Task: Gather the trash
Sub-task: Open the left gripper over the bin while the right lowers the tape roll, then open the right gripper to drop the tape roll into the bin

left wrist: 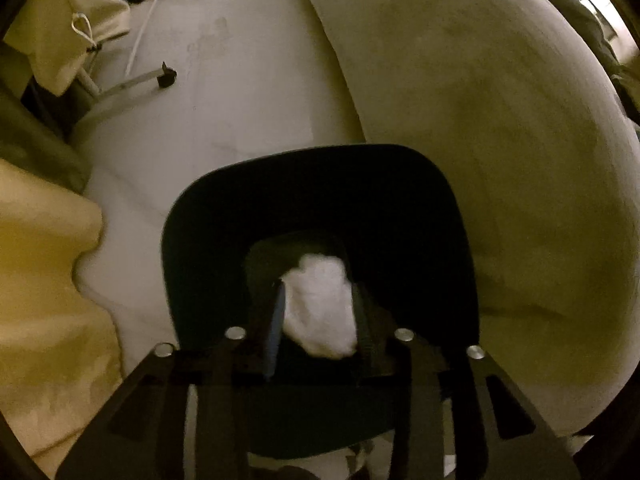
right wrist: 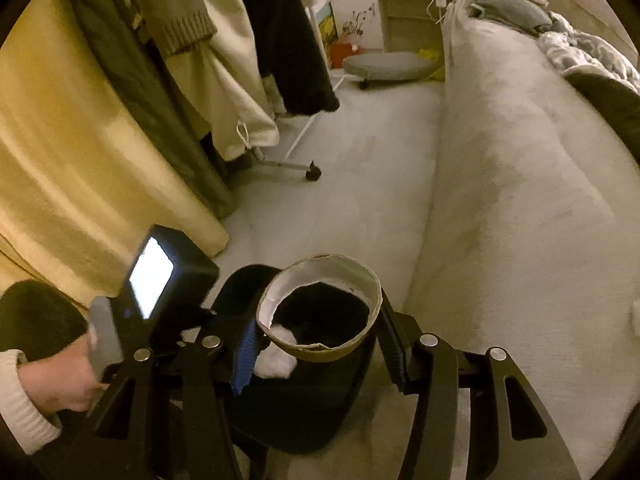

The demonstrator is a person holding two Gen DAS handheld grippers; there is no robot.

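Pale carpet (right wrist: 372,184) runs between a long light sofa (right wrist: 520,184) and hanging clothes (right wrist: 168,60). Directly below both claws stands a dark bin (left wrist: 320,200). The right claw (right wrist: 320,332), jaws half-spread, appears to grip a paper cup (right wrist: 320,312) over the bin's mouth. The left claw (left wrist: 318,312) has a white tissue wad (left wrist: 320,304) between its jaws, which stand apart; whether they press it I cannot tell. The drop-off seems in hand: next, release inside the rim. Sofa crowds one side; open floor lies ahead.
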